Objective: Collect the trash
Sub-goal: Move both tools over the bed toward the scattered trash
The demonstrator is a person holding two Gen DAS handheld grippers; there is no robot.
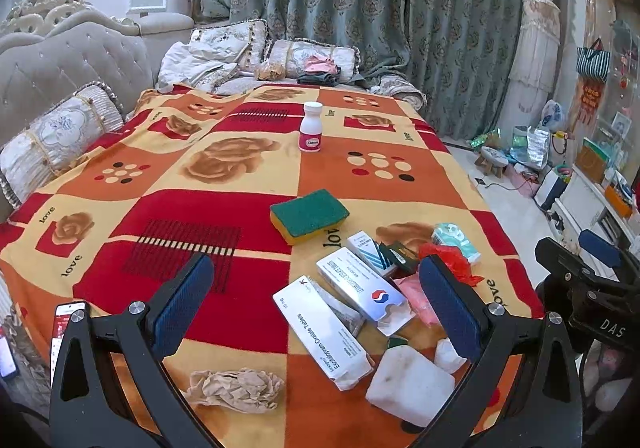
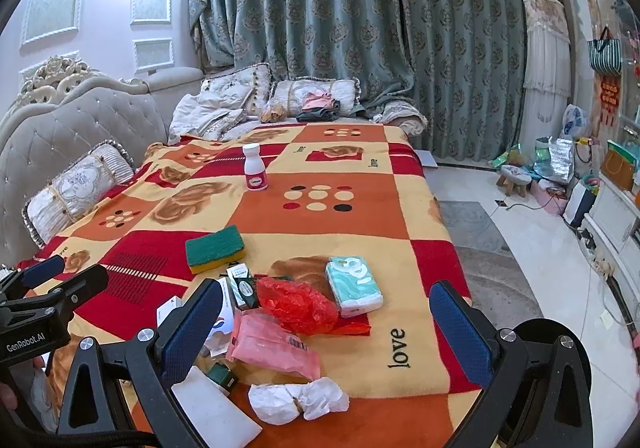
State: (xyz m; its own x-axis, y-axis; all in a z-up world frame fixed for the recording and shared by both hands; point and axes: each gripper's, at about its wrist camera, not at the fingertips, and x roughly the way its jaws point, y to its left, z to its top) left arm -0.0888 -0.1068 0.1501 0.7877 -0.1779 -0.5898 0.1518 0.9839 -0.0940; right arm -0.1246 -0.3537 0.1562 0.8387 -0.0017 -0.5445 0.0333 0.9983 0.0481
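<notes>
Left gripper (image 1: 316,312) spread wide, empty, over medicine boxes (image 1: 324,332); right gripper (image 2: 326,328) likewise, above pink bag (image 2: 276,348)

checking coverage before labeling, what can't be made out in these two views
- Left wrist view: pink plastic bag mostly hidden behind the left tool finger.
- Right wrist view: medicine boxes partly hidden by the right tool finger.
- White bottle label: too small to read.

This is a room in a home. A soft grey sofa (image 2: 80,128) with pillows (image 2: 76,188), long green curtains (image 2: 340,28) and a bright checked blanket (image 2: 340,208) show it.
</notes>
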